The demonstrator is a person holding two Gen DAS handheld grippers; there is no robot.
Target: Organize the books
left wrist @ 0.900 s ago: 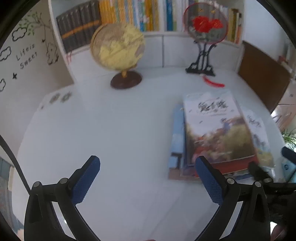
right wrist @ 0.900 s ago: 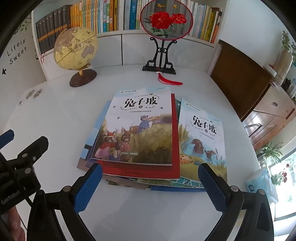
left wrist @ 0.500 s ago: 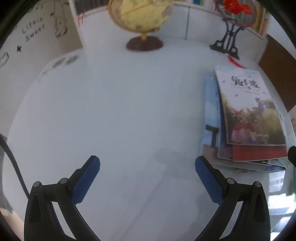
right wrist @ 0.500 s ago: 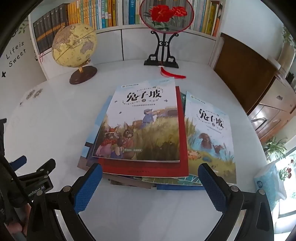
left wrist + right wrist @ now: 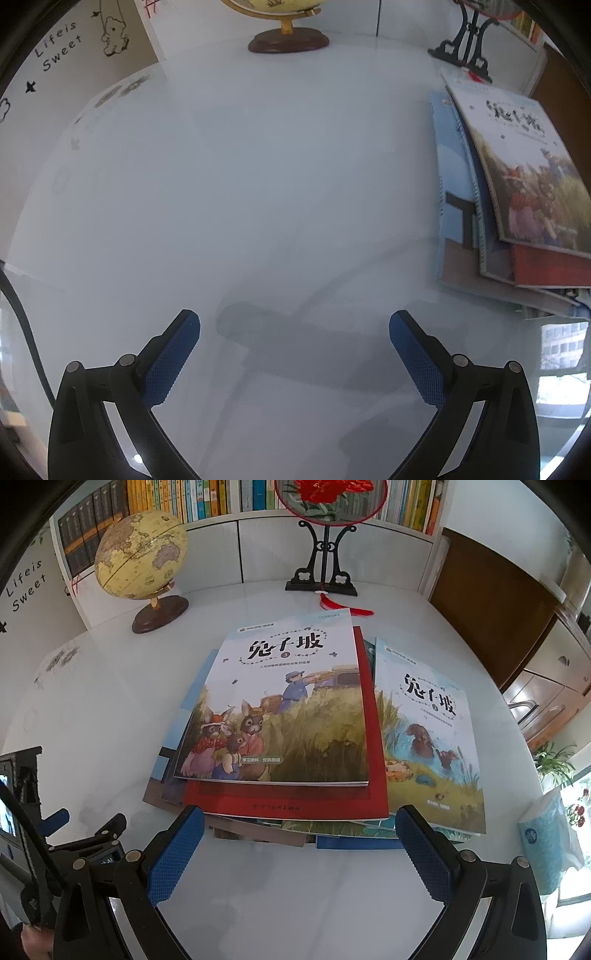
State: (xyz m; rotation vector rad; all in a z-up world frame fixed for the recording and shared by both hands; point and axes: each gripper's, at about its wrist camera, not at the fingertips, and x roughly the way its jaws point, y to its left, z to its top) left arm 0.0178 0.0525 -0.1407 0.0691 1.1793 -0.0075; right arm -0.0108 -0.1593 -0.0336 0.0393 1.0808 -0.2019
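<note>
A loose pile of picture books (image 5: pixel 288 716) lies on the white table (image 5: pixel 103 686). On top is a rabbit-cover book, under it a red book (image 5: pixel 295 803), and a second rabbit-series book (image 5: pixel 432 738) sticks out to the right. My right gripper (image 5: pixel 299 818) stands open just in front of the pile's near edge, with nothing between its blue pads. In the left wrist view the pile (image 5: pixel 517 192) sits at the far right. My left gripper (image 5: pixel 294 321) is open over bare table (image 5: pixel 258 184), left of the pile.
A yellow globe (image 5: pixel 140 554) on a brown base and a round red-flower fan on a black stand (image 5: pixel 325 554) stand at the table's back, before a full bookshelf (image 5: pixel 221 498). A brown cabinet (image 5: pixel 491 605) is on the right. A blue tissue pack (image 5: pixel 546 842) lies near the right edge.
The left gripper has tilted down and drawn left, so the pile slid to the right edge of its view. The right gripper has closed in on the pile's near edge.
</note>
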